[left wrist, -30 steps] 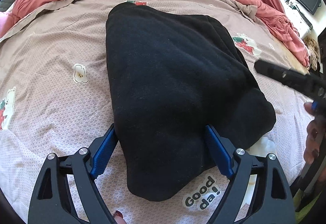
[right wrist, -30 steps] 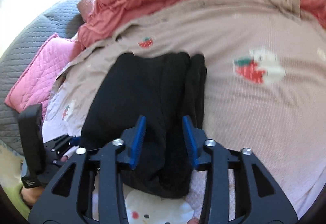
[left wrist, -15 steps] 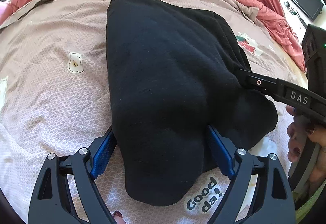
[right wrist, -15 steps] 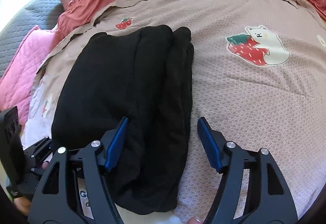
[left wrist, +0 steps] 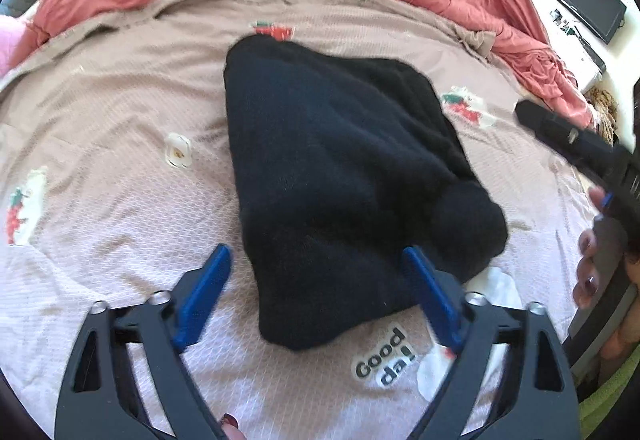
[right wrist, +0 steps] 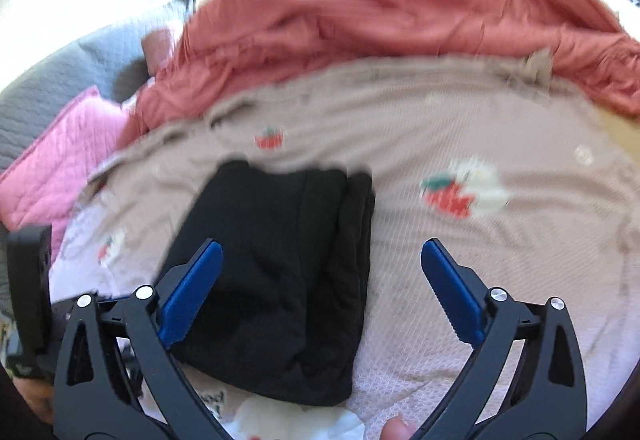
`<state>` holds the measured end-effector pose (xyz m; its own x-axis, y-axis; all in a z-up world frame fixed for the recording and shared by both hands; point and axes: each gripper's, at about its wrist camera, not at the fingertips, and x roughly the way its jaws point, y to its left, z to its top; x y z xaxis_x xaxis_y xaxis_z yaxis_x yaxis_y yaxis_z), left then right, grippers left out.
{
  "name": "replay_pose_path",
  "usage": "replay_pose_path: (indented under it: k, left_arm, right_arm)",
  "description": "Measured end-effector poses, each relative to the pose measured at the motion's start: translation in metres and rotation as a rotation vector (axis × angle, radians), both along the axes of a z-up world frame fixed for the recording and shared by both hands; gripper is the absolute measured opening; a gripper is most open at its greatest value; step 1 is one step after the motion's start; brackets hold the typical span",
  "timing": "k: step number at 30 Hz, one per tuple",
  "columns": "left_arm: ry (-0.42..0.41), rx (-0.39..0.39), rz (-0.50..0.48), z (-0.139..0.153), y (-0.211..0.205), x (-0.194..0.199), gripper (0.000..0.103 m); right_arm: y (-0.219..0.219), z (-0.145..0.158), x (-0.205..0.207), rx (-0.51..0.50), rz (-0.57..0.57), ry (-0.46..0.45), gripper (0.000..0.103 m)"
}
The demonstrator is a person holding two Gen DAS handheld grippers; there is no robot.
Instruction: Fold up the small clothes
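Both the left gripper (left wrist: 318,294) and right gripper (right wrist: 320,288), just opening wide, hold nothing above the folded black garment (left wrist: 340,175).

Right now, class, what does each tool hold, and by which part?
Nothing. The left tool and right tool have just been opening; both stand wide open, pads clear of the folded black garment on the bedspread.

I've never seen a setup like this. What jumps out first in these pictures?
A folded black garment lies in the middle of a beige bedspread printed with strawberries and bears. The left gripper and right gripper, both blue-padded, stand open over its near end, gripping nothing. A rumpled coral-red quilt is heaped behind.
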<state>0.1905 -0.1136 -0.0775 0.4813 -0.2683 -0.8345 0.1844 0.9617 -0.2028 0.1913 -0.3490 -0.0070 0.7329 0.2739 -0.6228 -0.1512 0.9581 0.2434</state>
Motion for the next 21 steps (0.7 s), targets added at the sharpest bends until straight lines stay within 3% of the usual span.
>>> replay_pose_path:
  k: [7, 13, 21]
  left_arm:
    - [-0.086, 0.064, 0.006, 0.031, 0.013, -0.037, 0.098]
    - [-0.129, 0.068, 0.029, 0.044, 0.030, -0.066, 0.099]
    - [-0.173, 0.056, 0.054, 0.055, 0.048, -0.101, 0.099]
  right_arm:
    - [0.001, 0.034, -0.054, -0.028, -0.036, -0.150, 0.094]
    - [0.010, 0.025, -0.090, -0.101, -0.025, -0.109, 0.094]
    - [0.024, 0.027, -0.128, -0.174, -0.042, -0.127, 0.094]
